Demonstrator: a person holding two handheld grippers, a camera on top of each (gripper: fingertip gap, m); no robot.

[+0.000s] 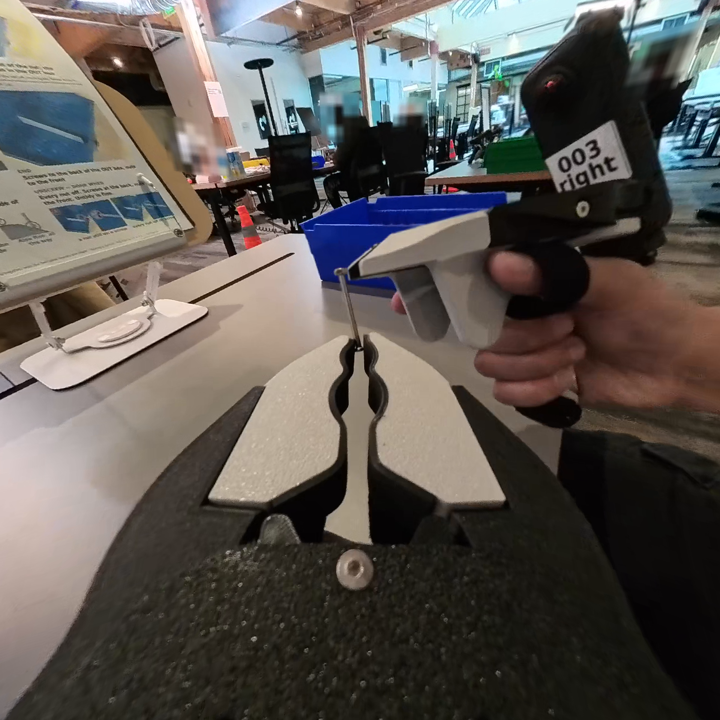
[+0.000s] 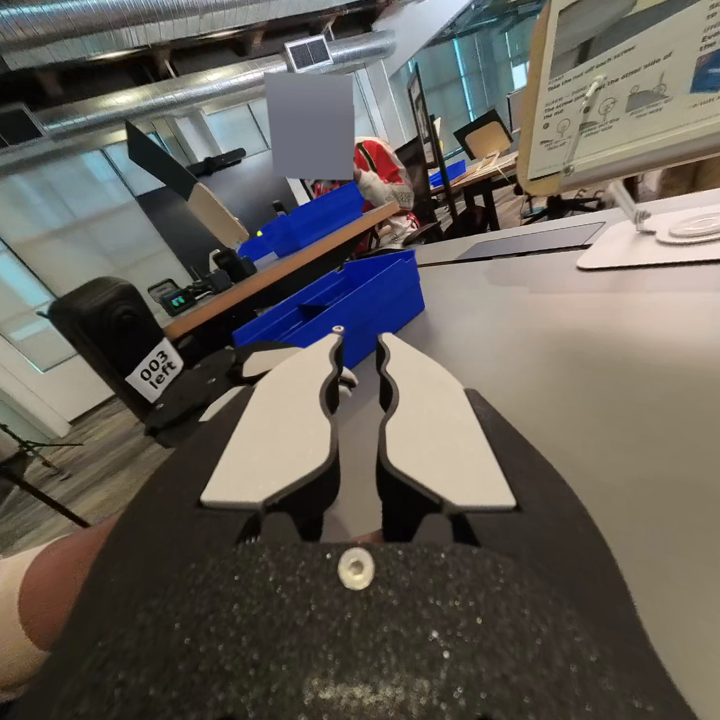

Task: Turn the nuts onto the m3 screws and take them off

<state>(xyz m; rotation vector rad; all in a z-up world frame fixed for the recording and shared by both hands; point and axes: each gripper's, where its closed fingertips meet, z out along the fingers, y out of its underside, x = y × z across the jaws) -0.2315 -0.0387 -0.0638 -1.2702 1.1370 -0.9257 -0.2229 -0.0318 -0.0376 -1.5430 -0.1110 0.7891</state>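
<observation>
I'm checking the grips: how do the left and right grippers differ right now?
The left gripper is shut on the screw's lower end; the right gripper is open and holds nothing, one fingertip beside the screw's head. Both have grey fingers with black pads.

Open-plan workshop office: desks (image 1: 249,181), office chairs (image 1: 290,171), exposed ducts (image 2: 156,97).

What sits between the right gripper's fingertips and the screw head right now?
Nothing. In the left wrist view the right gripper tip sits right beside the screw head, no visible gap; the left gripper pinches its lower end.
</observation>
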